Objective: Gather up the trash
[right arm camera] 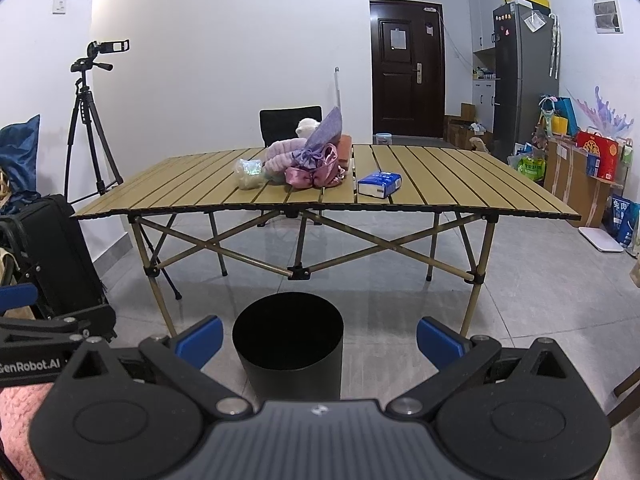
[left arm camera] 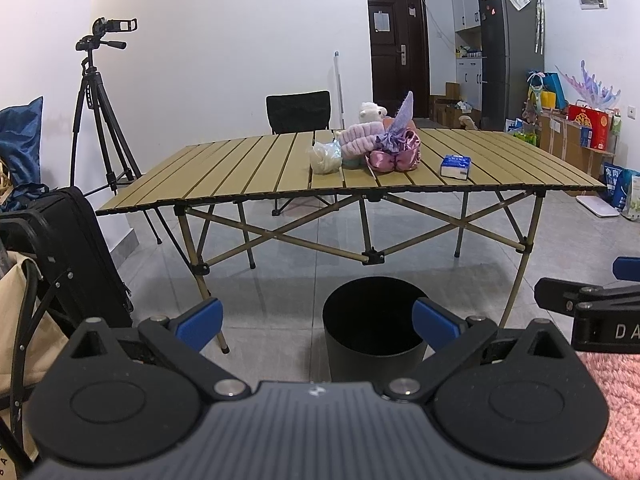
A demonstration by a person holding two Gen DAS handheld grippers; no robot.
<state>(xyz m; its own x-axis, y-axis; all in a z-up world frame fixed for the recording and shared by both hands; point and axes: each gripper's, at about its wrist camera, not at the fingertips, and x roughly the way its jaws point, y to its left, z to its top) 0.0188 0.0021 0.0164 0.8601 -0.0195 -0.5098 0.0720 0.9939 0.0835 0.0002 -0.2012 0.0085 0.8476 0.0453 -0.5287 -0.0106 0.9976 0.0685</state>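
Observation:
A black round bin (left arm camera: 374,320) (right arm camera: 288,340) stands on the floor in front of a folding slatted table (left arm camera: 240,176) (right arm camera: 460,176). On the table lie a clear plastic bag (left arm camera: 326,156) (right arm camera: 248,172), a heap of pink and purple soft items (left arm camera: 384,144) (right arm camera: 312,160) and a blue-white tissue pack (left arm camera: 456,166) (right arm camera: 379,183). My left gripper (left arm camera: 318,326) is open and empty, low in front of the bin. My right gripper (right arm camera: 319,338) is open and empty too, beside the left one. Both are well short of the table.
A black chair (left arm camera: 299,111) stands behind the table. A camera tripod (left arm camera: 98,120) and a black suitcase (left arm camera: 80,256) are at the left. A fridge (left arm camera: 510,56), boxes and bags (left arm camera: 588,132) line the right wall. Grey tiled floor lies around the bin.

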